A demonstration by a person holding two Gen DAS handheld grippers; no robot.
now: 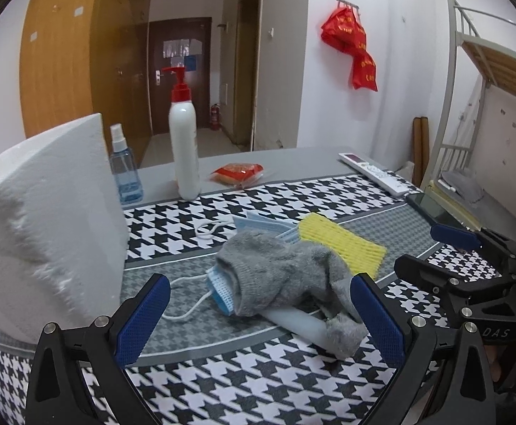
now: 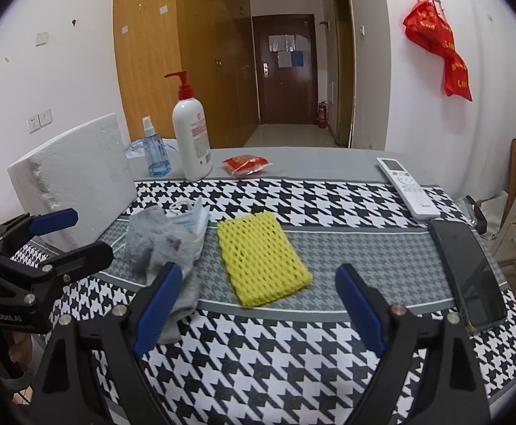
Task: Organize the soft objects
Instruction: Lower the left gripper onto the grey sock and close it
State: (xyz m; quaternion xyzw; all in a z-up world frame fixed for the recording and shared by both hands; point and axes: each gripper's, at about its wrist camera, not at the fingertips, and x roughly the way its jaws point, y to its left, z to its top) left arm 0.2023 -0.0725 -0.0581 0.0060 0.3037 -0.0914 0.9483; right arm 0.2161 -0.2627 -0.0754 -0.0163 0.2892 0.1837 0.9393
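A grey sock (image 1: 275, 272) lies crumpled over blue face masks (image 1: 261, 226) on the houndstooth cloth (image 1: 244, 375). A pale strip (image 1: 293, 322) shows under it. My left gripper (image 1: 259, 279) stands open just in front of the sock, one blue finger on each side, pads not pressing. Right of the pile lies a yellow foam net (image 2: 261, 258). My right gripper (image 2: 259, 271) hovers open before the net, with nothing between its fingers. In the right wrist view the sock (image 2: 152, 244) and masks (image 2: 194, 223) sit left of the net, beside the left gripper (image 2: 77, 235).
A white foam block (image 1: 45, 219) stands at the left, close to the pile. Behind are a spray bottle (image 2: 155, 152), a lotion pump bottle (image 2: 190, 141) and a red packet (image 2: 245, 164). A remote (image 2: 406, 187) and a dark phone (image 2: 470, 276) lie at the right.
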